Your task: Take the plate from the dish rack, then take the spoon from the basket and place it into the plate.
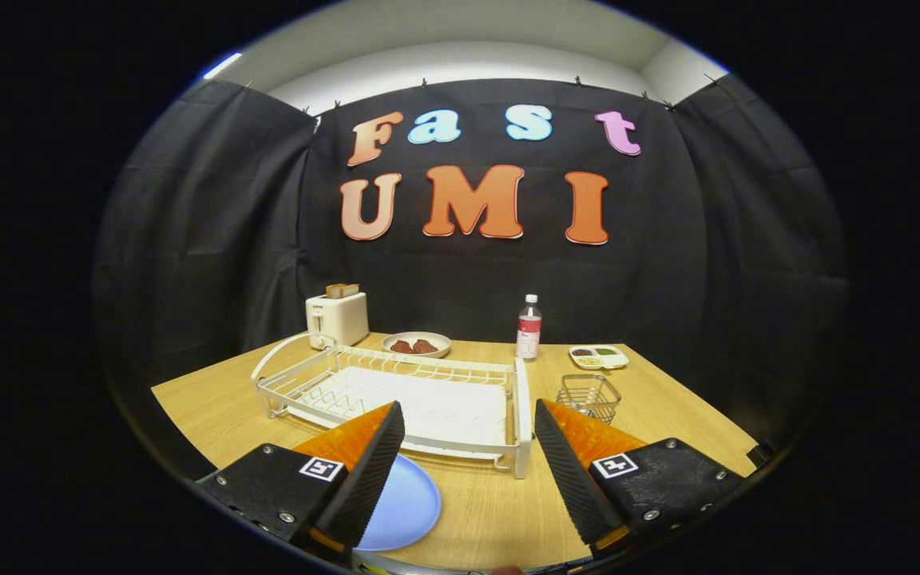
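Plate (406, 505): one, pale blue, round and flat, lying on the wooden table (492, 503) partly under the left finger, just in front of the one white dish rack (396, 395). One wire basket (591, 397) stands right of the rack; whether a spoon sits in it cannot be told. The gripper (468, 435) gapes wide, holding nothing. Bare tabletop stretches between the fingers. Beyond: one toaster (337, 318), one bottle (529, 327), two dishes.

black cloth wall (212, 239), wooden table (492, 511), white ceiling (460, 32).
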{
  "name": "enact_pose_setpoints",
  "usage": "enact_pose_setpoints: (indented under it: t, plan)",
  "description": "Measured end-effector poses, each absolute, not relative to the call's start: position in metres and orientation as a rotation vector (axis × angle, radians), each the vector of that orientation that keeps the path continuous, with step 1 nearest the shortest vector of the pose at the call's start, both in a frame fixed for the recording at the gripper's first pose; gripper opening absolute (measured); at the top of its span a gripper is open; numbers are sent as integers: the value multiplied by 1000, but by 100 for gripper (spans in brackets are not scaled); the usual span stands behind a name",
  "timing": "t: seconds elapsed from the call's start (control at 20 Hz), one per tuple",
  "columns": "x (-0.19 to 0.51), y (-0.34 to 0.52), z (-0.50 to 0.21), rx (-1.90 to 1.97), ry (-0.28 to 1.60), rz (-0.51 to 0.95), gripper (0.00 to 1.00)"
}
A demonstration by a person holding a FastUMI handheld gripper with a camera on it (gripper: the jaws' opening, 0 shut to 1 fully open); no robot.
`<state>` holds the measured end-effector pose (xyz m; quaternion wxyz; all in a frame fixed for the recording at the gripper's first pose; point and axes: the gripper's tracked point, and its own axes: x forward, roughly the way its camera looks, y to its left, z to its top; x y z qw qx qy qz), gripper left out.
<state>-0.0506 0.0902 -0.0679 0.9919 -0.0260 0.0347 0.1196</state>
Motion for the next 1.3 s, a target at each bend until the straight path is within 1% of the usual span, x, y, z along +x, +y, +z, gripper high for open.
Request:
enact_pose_setpoints:
  t: [0.3, 0.6, 0.9, 1.3]
  plan:
    - [-32, 29, -59, -19, 75, 155, 97]
    - [-28, -6, -59, 7, 78, 106, 97]
    - [-29, -14, -63, 19, 86, 88, 97]
    - [-34, -2, -67, 19, 92, 101, 97]
